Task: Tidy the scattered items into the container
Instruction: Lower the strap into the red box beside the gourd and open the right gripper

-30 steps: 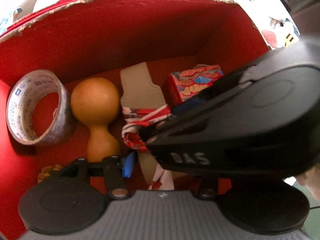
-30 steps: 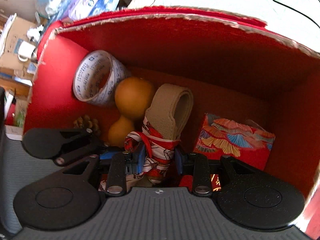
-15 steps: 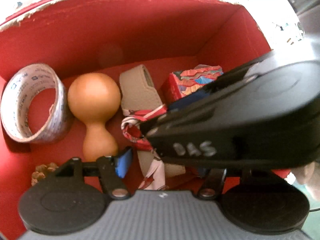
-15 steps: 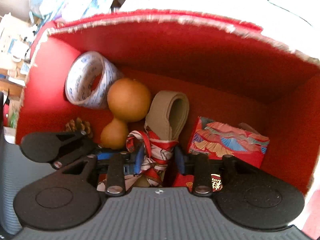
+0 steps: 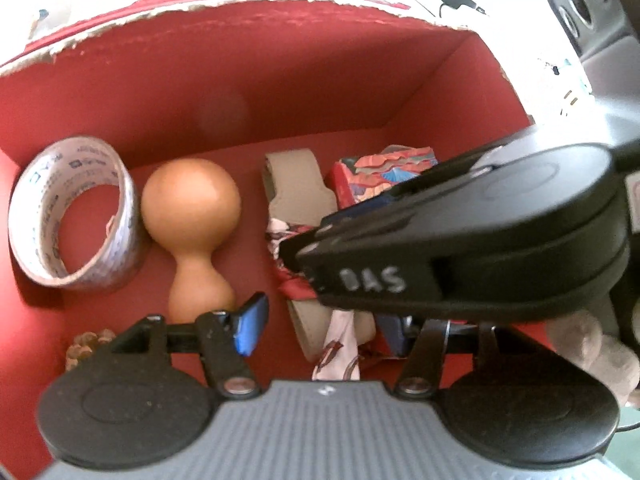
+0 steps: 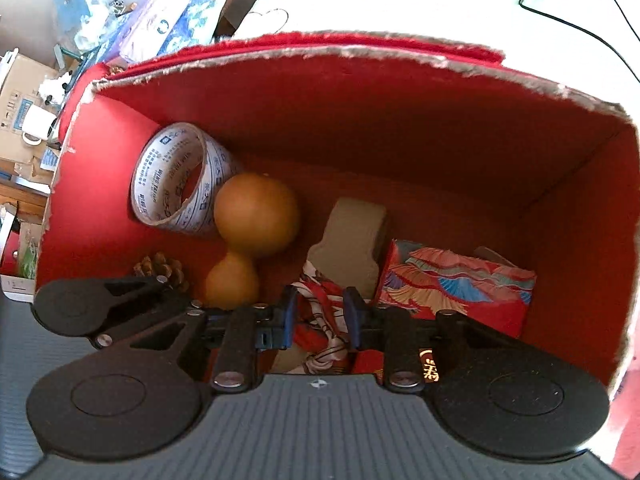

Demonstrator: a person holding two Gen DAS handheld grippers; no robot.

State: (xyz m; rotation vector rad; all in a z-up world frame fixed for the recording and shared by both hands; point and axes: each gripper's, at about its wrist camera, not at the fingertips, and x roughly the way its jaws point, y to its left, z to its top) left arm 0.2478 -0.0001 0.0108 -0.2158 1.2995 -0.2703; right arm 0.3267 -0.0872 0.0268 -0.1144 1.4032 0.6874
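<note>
Right gripper, jaws just closing, pinches a red-white patterned scarf in the red box beside gourd, tape roll; left gripper open

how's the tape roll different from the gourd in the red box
The tape roll is a hollow ring, white with blue print; the gourd is solid, plain orange-brown. The tape roll leans against the box's left wall with its opening showing; the gourd lies flat, big bulb toward the back wall, small bulb toward the grippers. Both lie in the left half of the red box, side by side, with no gripper on either.
</note>
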